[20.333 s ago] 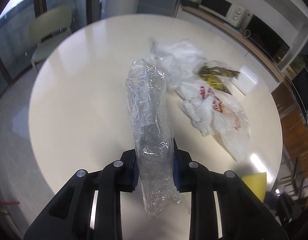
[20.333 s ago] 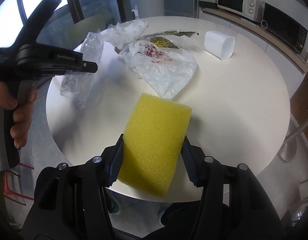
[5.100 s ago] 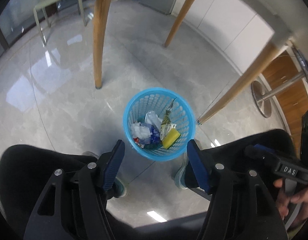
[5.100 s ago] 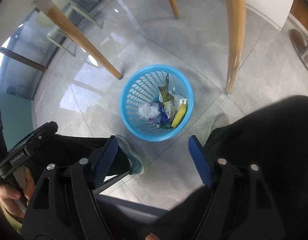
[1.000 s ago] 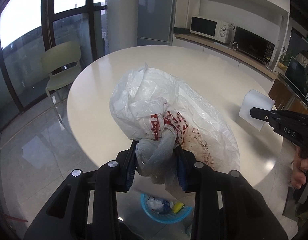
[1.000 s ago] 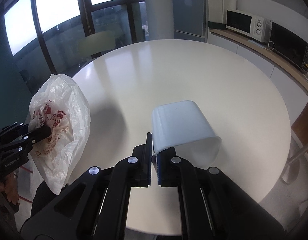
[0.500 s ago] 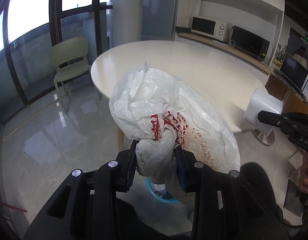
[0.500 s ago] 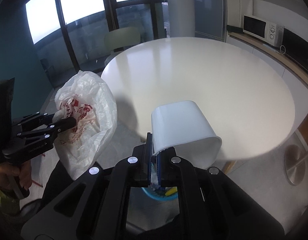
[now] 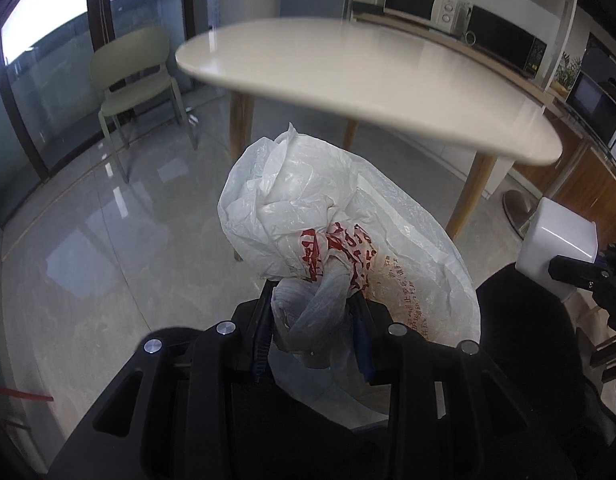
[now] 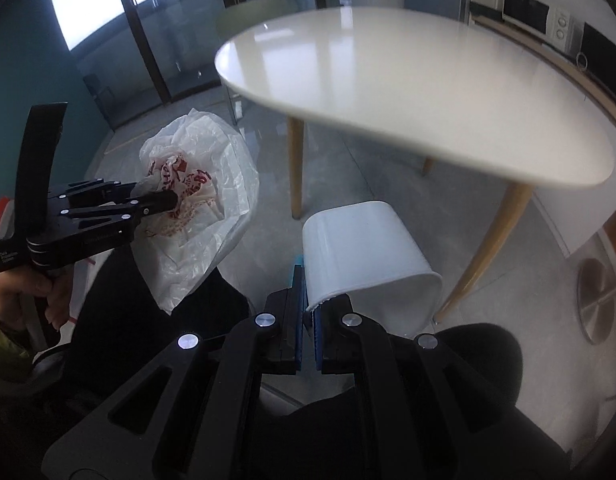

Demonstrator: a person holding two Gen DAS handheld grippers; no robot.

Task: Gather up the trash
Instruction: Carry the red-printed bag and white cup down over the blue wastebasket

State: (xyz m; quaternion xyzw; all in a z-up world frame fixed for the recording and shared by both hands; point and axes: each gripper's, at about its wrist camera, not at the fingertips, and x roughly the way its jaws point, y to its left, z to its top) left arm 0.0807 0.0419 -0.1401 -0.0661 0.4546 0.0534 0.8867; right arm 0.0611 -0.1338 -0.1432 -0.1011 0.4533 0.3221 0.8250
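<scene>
The left tongs point(image 9: 312, 330) are clenching the twisted neck of a white plastic bag point(image 9: 332, 224) with red print; the bunched neck is sitting right between the two blue-lined fingers point(image 9: 261, 332), and the rest of the bag is billowing up and forward of them, spilling to the right over the dark trouser leg below. In the right wrist view the same bag point(image 10: 205, 200) is hanging from the left tongs point(image 10: 163, 196) out to the left, held off the floor and clear of the bench point(image 10: 408, 92).

The right tongs point(image 10: 308, 312) are pinching the rim of a white plastic container point(image 10: 368, 256), one finger inside the wall and one outside, nearly closed on the thin edge. The container is tilting on its side with its closed base pointing forward and away, held in the air in front of the bench's near edge. From the left wrist view the container point(image 9: 556, 248) is showing at the right margin, beside the bag but apart from it.

A hand point(image 10: 31, 292) is wrapping the handle of the left tool at the lower left, with the tool pointing toward the right. Both tools are held below bench height, over grey glossy floor point(image 9: 107, 240), with the wooden bench legs point(image 10: 295, 168) ahead.
</scene>
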